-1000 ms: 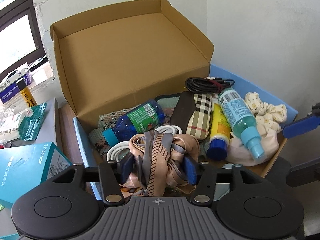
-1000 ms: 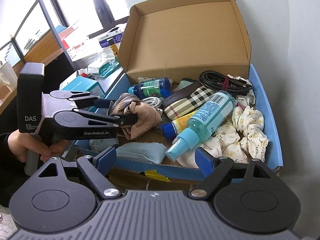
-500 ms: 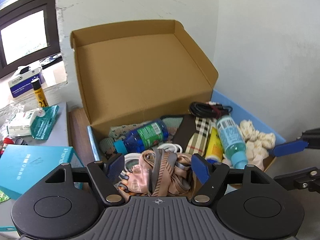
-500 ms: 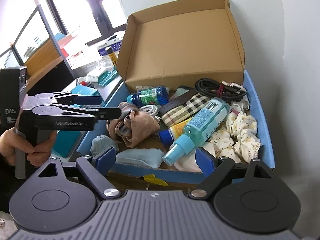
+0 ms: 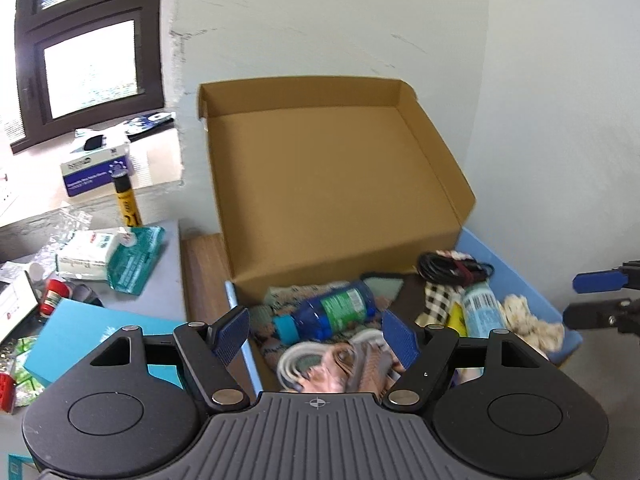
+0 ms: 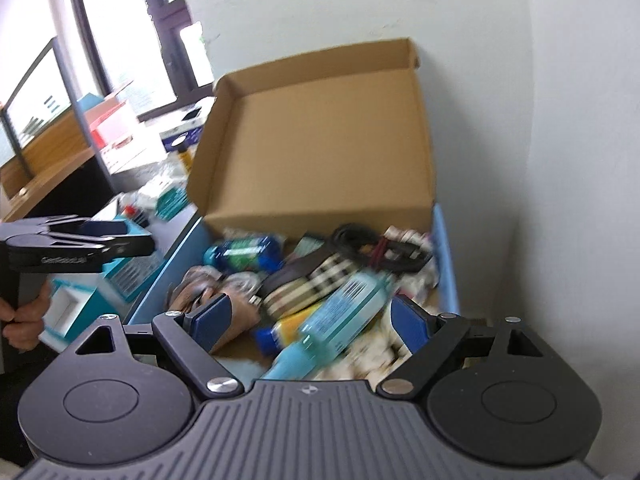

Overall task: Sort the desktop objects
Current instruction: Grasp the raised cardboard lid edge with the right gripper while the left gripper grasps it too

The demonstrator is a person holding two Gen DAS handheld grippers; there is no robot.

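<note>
cardboard box (image 5: pixel 332 184); only right view shows a hand (image 6: pixel 22 320).

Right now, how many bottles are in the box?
3: a dark blue bottle at the left near the lid, a light blue spray bottle in the middle, and a yellow one beside it. Others may be buried.

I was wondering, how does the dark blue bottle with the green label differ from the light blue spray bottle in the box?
The dark blue bottle is deep blue with a green label; the spray bottle is pale turquoise with a white barcoded label. The dark blue bottle lies near the box's left side by the cardboard lid; the spray bottle lies further right, beside the yellow tube. The spray bottle looks longer and slimmer. Both lie on their sides, untouched by either gripper.
</note>
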